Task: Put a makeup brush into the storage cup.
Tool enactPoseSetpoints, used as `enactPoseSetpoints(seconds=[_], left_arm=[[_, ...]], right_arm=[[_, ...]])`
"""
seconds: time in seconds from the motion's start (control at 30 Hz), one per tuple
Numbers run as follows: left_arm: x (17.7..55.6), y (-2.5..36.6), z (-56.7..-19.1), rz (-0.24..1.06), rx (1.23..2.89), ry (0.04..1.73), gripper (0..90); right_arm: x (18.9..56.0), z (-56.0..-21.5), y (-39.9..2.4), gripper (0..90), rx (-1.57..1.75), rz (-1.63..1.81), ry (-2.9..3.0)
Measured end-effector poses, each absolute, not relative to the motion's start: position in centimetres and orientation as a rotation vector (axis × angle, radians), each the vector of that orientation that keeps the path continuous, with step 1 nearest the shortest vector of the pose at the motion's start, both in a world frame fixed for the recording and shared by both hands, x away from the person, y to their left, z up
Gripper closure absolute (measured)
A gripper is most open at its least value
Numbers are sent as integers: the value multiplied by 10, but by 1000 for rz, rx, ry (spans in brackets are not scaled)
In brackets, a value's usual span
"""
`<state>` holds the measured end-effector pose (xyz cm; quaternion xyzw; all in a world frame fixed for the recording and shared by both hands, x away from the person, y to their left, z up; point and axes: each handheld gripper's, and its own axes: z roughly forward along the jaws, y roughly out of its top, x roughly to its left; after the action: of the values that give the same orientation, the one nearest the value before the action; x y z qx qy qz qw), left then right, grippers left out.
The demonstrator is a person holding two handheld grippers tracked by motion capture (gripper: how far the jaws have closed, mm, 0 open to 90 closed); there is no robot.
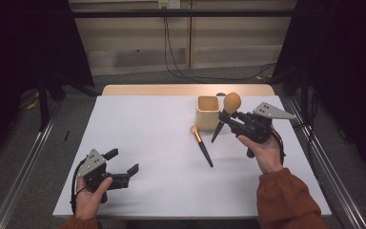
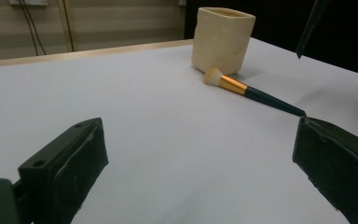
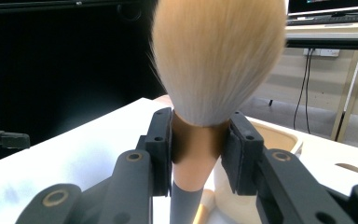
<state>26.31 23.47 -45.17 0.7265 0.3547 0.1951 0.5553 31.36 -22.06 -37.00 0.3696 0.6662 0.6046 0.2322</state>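
Observation:
A large makeup brush [image 1: 226,113] with a tan, puffy head [image 3: 219,56] and dark handle is held up off the table, tilted, just right of the cream cup [image 1: 208,112]. My right gripper [image 1: 230,118] is shut on its brown collar [image 3: 199,142], pads on both sides. A smaller brush [image 1: 201,145] with a gold band and dark handle lies flat on the white table [image 1: 152,143] in front of the cup [image 2: 223,39]; it shows as the small brush [image 2: 251,91] in the left gripper view. My left gripper [image 1: 122,162] hovers open at the near left, nothing between its fingers [image 2: 65,168].
The white table ends in a wooden strip [image 1: 186,89] at the far side. Metal rails [image 1: 28,157] run along both sides on the floor. Cables [image 1: 171,57] hang on the back wall. Open tabletop lies between the two hands.

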Motion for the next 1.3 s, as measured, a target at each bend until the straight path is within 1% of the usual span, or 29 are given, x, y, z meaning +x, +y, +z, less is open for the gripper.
enactPoseSetpoints(seconds=[0.3,0.43,0.6,0.93,1.3], left_arm=[[259,243,-454,501,1680,872,31],[259,246,-455,502,1685,877,37],[261,249,-456,504,1676,904,36],[259,247,-455,507,1674,892,36],[258,247,-456,511,1675,891,36]], right_arm=[[326,-352,-227,666,969,1654,1819],[333,-344,-228,666,966,1654,1802],[345,-341,-234,666,986,1638,1786],[370,-315,-234,666,978,1635,1744],[394,-320,-225,666,991,1587,1727]])
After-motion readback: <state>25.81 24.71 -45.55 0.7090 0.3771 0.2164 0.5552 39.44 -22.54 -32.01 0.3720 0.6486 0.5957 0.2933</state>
